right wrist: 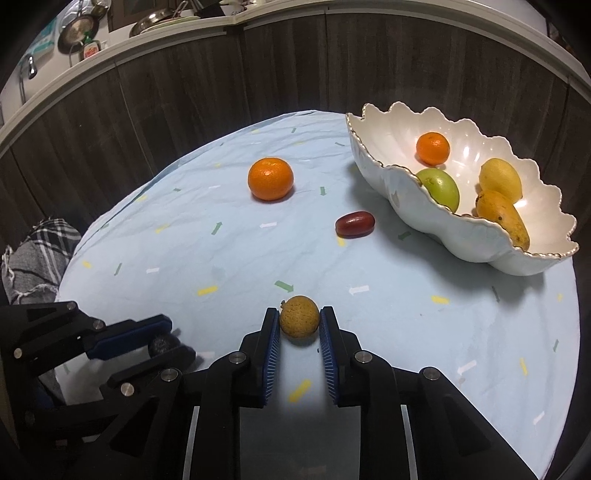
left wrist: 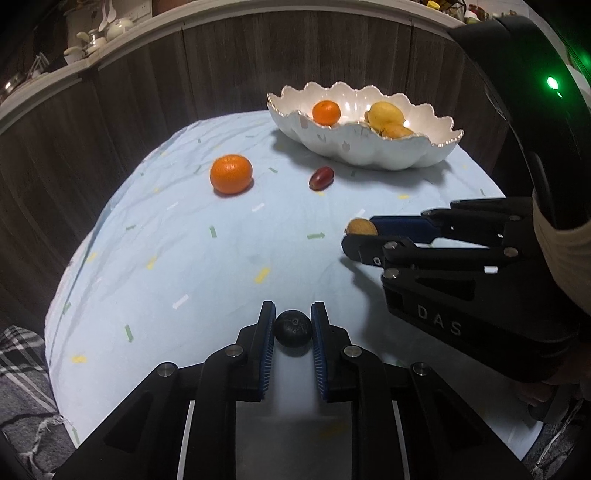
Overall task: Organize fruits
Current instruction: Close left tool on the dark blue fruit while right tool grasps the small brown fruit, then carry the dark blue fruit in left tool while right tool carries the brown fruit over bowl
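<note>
Your left gripper (left wrist: pixel 293 325) pinches a dark round fruit (left wrist: pixel 293 328) at the table's (left wrist: pixel 221 266) near edge; your right gripper (right wrist: pixel 299 322) clamps a tan fruit (right wrist: pixel 299 321) beside it. An orange (right wrist: pixel 270 178) and a red date (right wrist: pixel 355 223) lie mid-table before the bowl (right wrist: pixel 461 236) at the far right edge.

A home kitchen: a pale countertop (right wrist: pixel 155 40) above dark wood-grain cabinet fronts (right wrist: pixel 184 110) carries steel pans (right wrist: pixel 77 31) and white ceramic teapots (left wrist: pixel 118 26), behind a blue-clothed table (right wrist: pixel 369 332).

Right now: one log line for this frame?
left gripper: shut on dark fruit | right gripper: shut on tan fruit | bowl: four fruits
</note>
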Action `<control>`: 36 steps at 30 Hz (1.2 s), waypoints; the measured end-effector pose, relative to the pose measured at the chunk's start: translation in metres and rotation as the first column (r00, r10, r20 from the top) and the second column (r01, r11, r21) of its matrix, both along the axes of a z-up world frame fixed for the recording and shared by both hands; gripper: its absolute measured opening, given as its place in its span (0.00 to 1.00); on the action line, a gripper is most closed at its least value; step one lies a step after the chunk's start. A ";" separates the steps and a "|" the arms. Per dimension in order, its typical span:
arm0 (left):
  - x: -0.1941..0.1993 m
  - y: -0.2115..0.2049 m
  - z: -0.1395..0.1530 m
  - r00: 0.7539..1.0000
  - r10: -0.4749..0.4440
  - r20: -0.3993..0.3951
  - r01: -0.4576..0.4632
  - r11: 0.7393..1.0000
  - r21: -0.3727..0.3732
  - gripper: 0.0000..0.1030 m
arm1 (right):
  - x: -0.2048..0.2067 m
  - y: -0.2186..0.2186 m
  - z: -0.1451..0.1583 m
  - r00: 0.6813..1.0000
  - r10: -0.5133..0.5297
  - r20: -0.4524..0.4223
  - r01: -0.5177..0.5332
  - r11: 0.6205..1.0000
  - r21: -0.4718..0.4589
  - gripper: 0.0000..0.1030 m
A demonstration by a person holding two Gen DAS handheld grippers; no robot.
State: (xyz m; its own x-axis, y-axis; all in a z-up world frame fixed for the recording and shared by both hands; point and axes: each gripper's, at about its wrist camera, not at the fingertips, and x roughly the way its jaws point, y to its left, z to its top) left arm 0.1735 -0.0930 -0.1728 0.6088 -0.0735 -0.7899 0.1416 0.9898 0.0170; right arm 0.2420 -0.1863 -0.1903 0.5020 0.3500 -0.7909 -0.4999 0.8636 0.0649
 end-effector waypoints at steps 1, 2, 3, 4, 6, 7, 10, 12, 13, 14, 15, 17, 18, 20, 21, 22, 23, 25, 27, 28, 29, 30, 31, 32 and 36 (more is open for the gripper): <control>0.001 0.001 0.002 1.000 0.002 0.006 -0.002 1.000 0.002 0.19 | 0.000 -0.001 0.001 1.000 -0.007 0.002 0.007 1.000 0.002 0.23; 0.001 0.001 0.003 1.000 0.003 0.008 -0.003 1.000 0.003 0.19 | 0.000 -0.003 0.003 1.000 -0.014 0.004 0.014 1.000 0.005 0.23; 0.002 0.002 0.004 1.000 0.004 0.009 -0.004 1.000 0.003 0.19 | 0.000 -0.004 0.005 1.000 -0.023 0.007 0.023 1.000 0.008 0.23; 0.003 0.003 0.005 1.000 0.006 0.011 -0.006 1.000 0.003 0.19 | -0.002 -0.005 0.007 0.999 -0.031 0.010 0.030 0.999 0.010 0.23; 0.005 0.004 0.008 1.000 0.009 0.013 -0.010 1.000 0.004 0.19 | -0.003 -0.007 0.011 0.999 -0.043 0.013 0.043 0.999 0.014 0.23; 0.006 0.005 0.010 1.000 0.010 0.016 -0.010 1.000 0.005 0.19 | -0.004 -0.008 0.012 0.999 -0.050 0.015 0.050 0.999 0.016 0.23; 0.006 0.003 0.015 1.000 -0.003 0.022 0.003 1.000 0.007 0.19 | -0.007 -0.010 0.018 0.997 -0.070 0.018 0.069 0.997 0.027 0.23; 0.006 0.002 0.018 1.000 -0.013 0.023 0.013 1.000 0.008 0.19 | -0.009 -0.013 0.021 0.996 -0.085 0.017 0.085 0.996 0.035 0.23; 0.007 0.002 0.019 1.000 -0.015 0.023 0.015 1.000 0.007 0.19 | -0.009 -0.014 0.022 0.995 -0.095 0.018 0.094 0.995 0.039 0.23; 0.007 0.002 0.021 1.000 -0.017 0.023 0.016 1.000 0.007 0.19 | -0.010 -0.015 0.024 0.994 -0.103 0.019 0.102 0.994 0.042 0.23; 0.008 0.003 0.023 1.000 -0.017 0.023 0.017 1.000 0.007 0.19 | -0.011 -0.016 0.026 0.994 -0.111 0.021 0.110 0.993 0.044 0.23; 0.009 0.003 0.026 1.000 -0.015 0.026 0.015 1.000 0.005 0.20 | -0.012 -0.018 0.031 0.992 -0.125 0.027 0.124 0.991 0.047 0.23; 0.010 0.004 0.027 0.999 -0.014 0.028 0.014 1.000 0.005 0.20 | -0.013 -0.018 0.033 0.991 -0.132 0.031 0.130 0.990 0.049 0.23; 0.012 0.005 0.032 0.999 -0.013 0.034 0.013 1.000 0.003 0.20 | -0.015 -0.019 0.039 0.989 -0.145 0.039 0.143 0.988 0.056 0.23; 0.012 0.005 0.034 0.999 -0.012 0.038 0.012 1.000 0.002 0.19 | -0.016 -0.019 0.041 0.988 -0.150 0.043 0.147 0.987 0.058 0.23; 0.013 0.006 0.038 0.999 -0.013 0.043 0.013 1.000 0.002 0.20 | -0.016 -0.019 0.045 0.986 -0.157 0.049 0.154 0.986 0.061 0.23; 0.014 0.006 0.040 0.999 -0.013 0.046 0.013 1.000 0.000 0.19 | -0.017 -0.020 0.047 0.985 -0.162 0.053 0.159 0.985 0.063 0.23; 0.017 0.006 0.044 0.999 -0.013 0.049 0.013 1.000 -0.004 0.20 | -0.018 -0.021 0.053 0.982 -0.177 0.062 0.173 0.983 0.065 0.23; 0.019 0.006 0.048 0.999 -0.015 0.050 0.015 1.000 -0.007 0.20 | -0.018 -0.023 0.058 0.979 -0.191 0.068 0.186 0.980 0.064 0.23; 0.021 0.006 0.051 0.999 -0.019 0.050 0.019 1.000 -0.009 0.20 | -0.018 -0.024 0.061 0.977 -0.200 0.072 0.196 0.979 0.061 0.23; 0.022 0.006 0.052 0.998 -0.020 0.052 0.021 1.000 -0.009 0.19 | -0.017 -0.025 0.063 0.975 -0.208 0.077 0.204 0.977 0.056 0.23; 0.024 0.005 0.055 0.998 -0.022 0.056 0.022 1.000 -0.010 0.19 | -0.017 -0.026 0.065 0.973 -0.215 0.083 0.211 0.976 0.050 0.23; 0.026 0.005 0.057 0.998 -0.023 0.060 0.024 1.000 -0.011 0.20 | -0.016 -0.027 0.068 0.971 -0.222 0.089 0.218 0.975 0.044 0.23; 0.028 0.005 0.059 0.998 -0.024 0.062 0.025 1.000 -0.013 0.20 | -0.016 -0.028 0.070 0.970 -0.227 0.093 0.224 0.974 0.043 0.23; 0.036 0.004 0.066 0.997 -0.032 0.070 0.033 0.999 -0.015 0.20 | -0.013 -0.033 0.079 0.964 -0.242 0.110 0.239 0.970 0.036 0.23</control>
